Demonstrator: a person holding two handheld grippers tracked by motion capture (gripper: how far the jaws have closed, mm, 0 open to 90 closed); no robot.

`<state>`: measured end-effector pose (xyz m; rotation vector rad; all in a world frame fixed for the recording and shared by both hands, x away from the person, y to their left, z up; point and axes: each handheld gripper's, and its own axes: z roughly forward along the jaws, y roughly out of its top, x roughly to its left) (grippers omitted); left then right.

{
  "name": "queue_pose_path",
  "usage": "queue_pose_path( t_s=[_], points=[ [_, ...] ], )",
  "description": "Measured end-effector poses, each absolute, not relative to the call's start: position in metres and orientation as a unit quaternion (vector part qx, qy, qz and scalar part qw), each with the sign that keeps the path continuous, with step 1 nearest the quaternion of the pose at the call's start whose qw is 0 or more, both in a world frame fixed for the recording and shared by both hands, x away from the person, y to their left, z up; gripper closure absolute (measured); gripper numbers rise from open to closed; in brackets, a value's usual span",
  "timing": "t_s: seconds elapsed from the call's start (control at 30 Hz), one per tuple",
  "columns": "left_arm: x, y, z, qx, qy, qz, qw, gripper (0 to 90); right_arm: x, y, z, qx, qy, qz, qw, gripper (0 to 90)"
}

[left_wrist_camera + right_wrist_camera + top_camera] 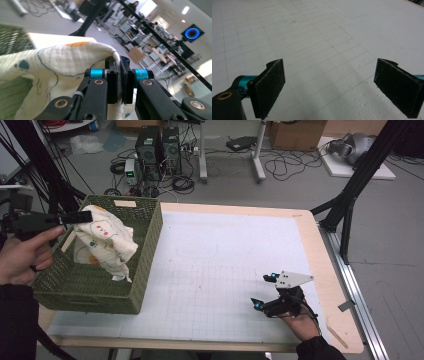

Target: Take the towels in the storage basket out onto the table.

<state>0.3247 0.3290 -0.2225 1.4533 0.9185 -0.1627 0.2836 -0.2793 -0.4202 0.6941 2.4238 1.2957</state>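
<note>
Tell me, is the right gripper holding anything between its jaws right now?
No: in its own view the right gripper has its jaws wide apart over the bare gridded table, with nothing between them.

A gridded worktop in a cluttered lab

A white gridded mat [225, 270] is lying over the worktop [320, 255], leaving a bare wooden strip showing along the right and far edges, and faint curved pen lines are showing on the mat near its far side. Beyond the far edge, two dark computer towers [159, 147] are standing on the grey floor among loose black cables [285, 165], with white desk legs [257, 155] just beside them and a cardboard box [297, 132] sitting farther right. Black frame struts [350, 195] are slanting down past the far right corner, and a round blue-lit screen [192, 33] is glowing across the room.
</note>
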Motion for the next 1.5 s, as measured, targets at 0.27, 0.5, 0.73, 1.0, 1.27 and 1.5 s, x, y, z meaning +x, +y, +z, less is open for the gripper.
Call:
queue_pose_path(
  t_s=[0.27,0.5,0.73,1.0,1.27,1.5],
  points=[
    [0.328,0.278,-0.200,0.666,0.359,-0.091,0.648,85.6,0.284,-0.279,-0.419,0.240,0.844,0.454,0.154,9.1],
    [0.337,0.223,-0.203,0.693,0.332,-0.112,0.630,85.6,0.284,-0.278,-0.418,0.237,0.844,0.456,0.153,9.1],
    [0.349,0.166,-0.222,0.718,0.320,-0.132,0.604,85.4,0.284,-0.279,-0.416,0.237,0.839,0.464,0.155,9.1],
    [0.356,0.106,-0.264,0.751,0.318,-0.130,0.565,84.8,0.284,-0.281,-0.414,0.236,0.834,0.472,0.158,9.1],
    [0.360,0.051,-0.322,0.784,0.332,-0.107,0.514,83.1,0.284,-0.282,-0.412,0.236,0.832,0.475,0.160,9.1],
    [0.369,0.027,-0.367,0.794,0.360,-0.063,0.485,76.1,0.283,-0.282,-0.411,0.230,0.834,0.477,0.155,14.3]
  ],
)
